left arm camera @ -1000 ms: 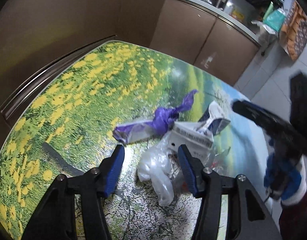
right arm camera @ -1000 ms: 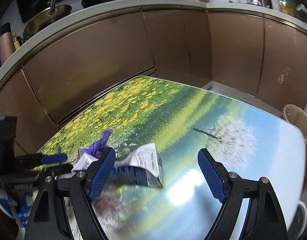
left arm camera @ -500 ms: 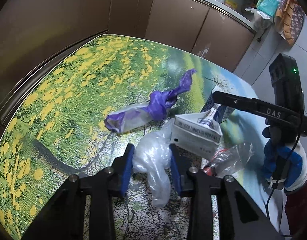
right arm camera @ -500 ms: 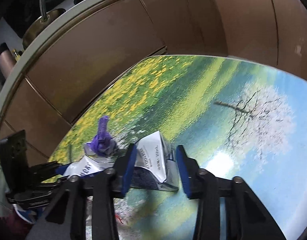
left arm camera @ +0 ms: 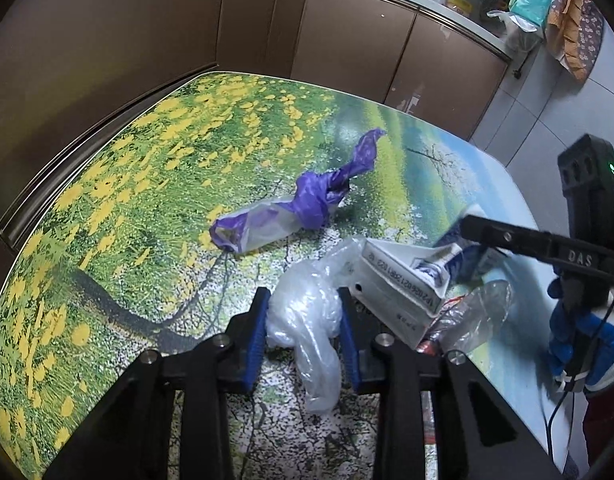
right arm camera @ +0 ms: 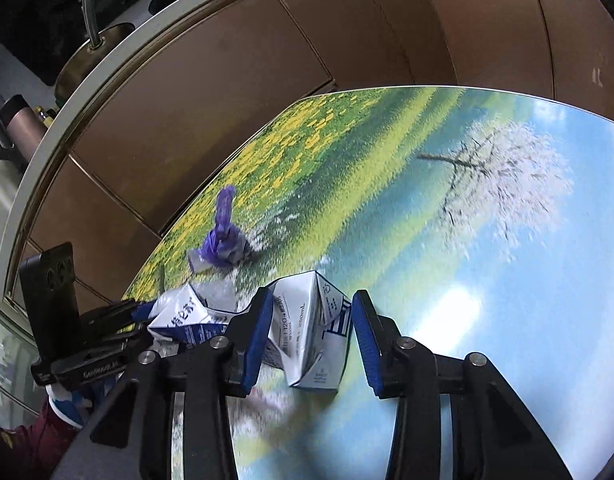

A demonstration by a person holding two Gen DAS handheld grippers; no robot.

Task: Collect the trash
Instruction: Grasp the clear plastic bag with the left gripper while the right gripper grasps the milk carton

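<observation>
- Kitchen: brown cabinet fronts (left arm camera: 355, 36) wrap round behind a table (left arm camera: 155, 168) printed with yellow flowers, green meadow and blue sky.
- My left gripper (left arm camera: 303, 326) sits low over the near flower end of the table, its blue pads pressed from both sides into a crumpled clear plastic bag (left arm camera: 307, 320); the bag's loose tail hangs down between the fingers toward me.
- Ahead of the left gripper and a little to its left, apart from the bag, lies a purple knotted bag (left arm camera: 311, 200) with a clear end, flat on the table.
- Just right of the left gripper lies a white carton (left arm camera: 395, 284), touching the plastic bag; a scrap of clear wrapper (left arm camera: 479, 308) lies just beyond it to the right.
- My right gripper (right arm camera: 311, 330) is narrowed around a squashed white-and-blue milk carton (right arm camera: 311, 328); the left pad touches it, the right pad looks just beside the carton's edge, contact unclear.
- A second carton (right arm camera: 183, 312) lies just left of the right gripper, the purple bag ahead of it.
- From the right wrist, the left gripper shows at far left.
</observation>
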